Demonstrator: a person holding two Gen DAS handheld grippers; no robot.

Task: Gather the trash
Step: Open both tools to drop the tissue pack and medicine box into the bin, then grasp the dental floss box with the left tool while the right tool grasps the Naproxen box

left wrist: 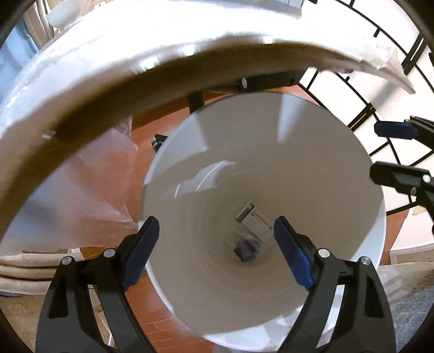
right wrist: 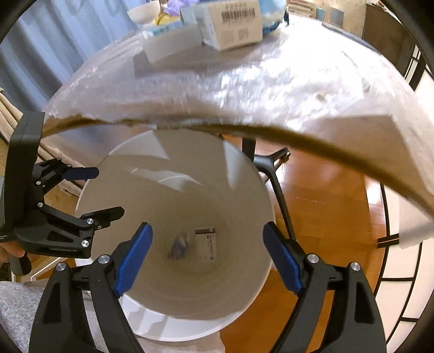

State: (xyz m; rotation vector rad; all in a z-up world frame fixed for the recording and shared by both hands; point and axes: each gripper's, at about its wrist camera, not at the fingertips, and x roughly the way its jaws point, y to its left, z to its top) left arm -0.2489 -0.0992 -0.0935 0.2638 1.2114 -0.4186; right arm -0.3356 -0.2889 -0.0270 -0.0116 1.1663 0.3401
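- Bin [left wrist: 271, 163]: white, round, deep, standing on the wooden floor [right wrist: 325, 195] just beside the worktop's edge and partly under its overhang. Likely placed there so rubbish can be carried off the edge and dropped straight in.
- Small box [left wrist: 255, 224]: printed carton lying flat at the bottom of the bin, already collected.
- Dark scrap [left wrist: 248, 248]: crumpled bluish-purple piece beside the box on the bin floor; too blurred to say what it is. It touches or nearly touches the box.
- Left gripper [left wrist: 215, 255]: held over the mouth of the bin, pointing steeply down, its blue pads [left wrist: 141, 254] spread wide with nothing between them. The spread fits a release over the opening.
- Right gripper [right wrist: 207, 254]: also above the bin mouth, facing down from the opposite side, pads wide apart and bare. Both sit over the opening so that whatever is let go lands inside rather than on the floor.
- Worktop [right wrist: 271, 89]: covered in shiny plastic film, its brown edge curving above the bin.
- Large box [right wrist: 230, 24]: carton with a barcode, lying at the far side of the worktop among other odds and ends; by my reckoning this is rubbish still to be gathered.
- White slab [right wrist: 173, 46]: flat pale piece just beside the large box, not yet collected.
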